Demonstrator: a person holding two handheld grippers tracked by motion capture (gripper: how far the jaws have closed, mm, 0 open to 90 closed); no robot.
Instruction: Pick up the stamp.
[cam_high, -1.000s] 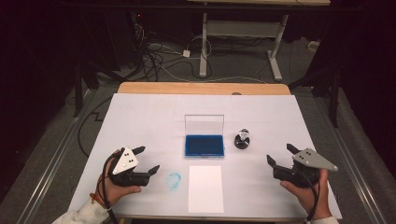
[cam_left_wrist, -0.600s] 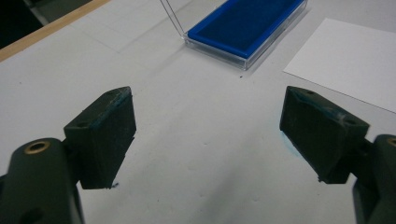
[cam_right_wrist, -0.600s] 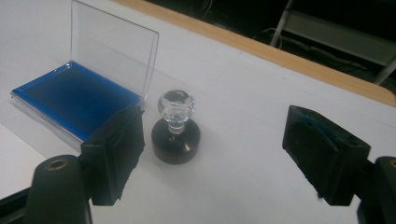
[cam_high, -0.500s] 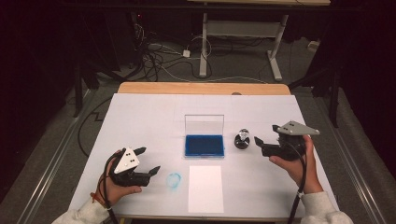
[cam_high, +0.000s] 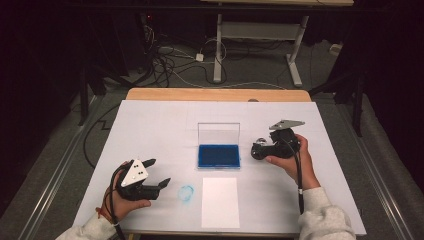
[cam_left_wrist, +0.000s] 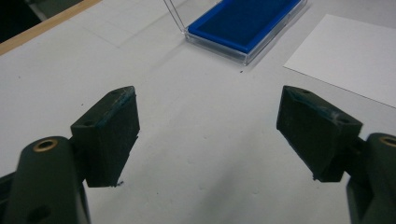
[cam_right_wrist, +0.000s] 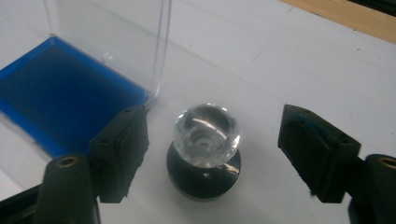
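A stamp with a clear faceted knob (cam_right_wrist: 206, 133) on a round black base stands upright on the white table, just right of a blue ink pad (cam_high: 218, 156). The pad's clear lid (cam_high: 218, 133) stands open. My right gripper (cam_right_wrist: 219, 149) is open, one jaw on each side of the stamp and neither touching it; in the high view it (cam_high: 258, 151) sits at the stamp (cam_high: 259, 143). My left gripper (cam_high: 159, 172) rests open near the front left, over bare table (cam_left_wrist: 205, 135), with nothing between its jaws.
A white sheet of paper (cam_high: 220, 201) lies in front of the ink pad. A faint blue smudge (cam_high: 186, 192) marks the table between the sheet and my left gripper. A wooden strip (cam_high: 215, 94) edges the far side.
My right gripper has moved from the front right corner forward and left, and its open jaws now flank the stamp. The left gripper has stayed where it was.
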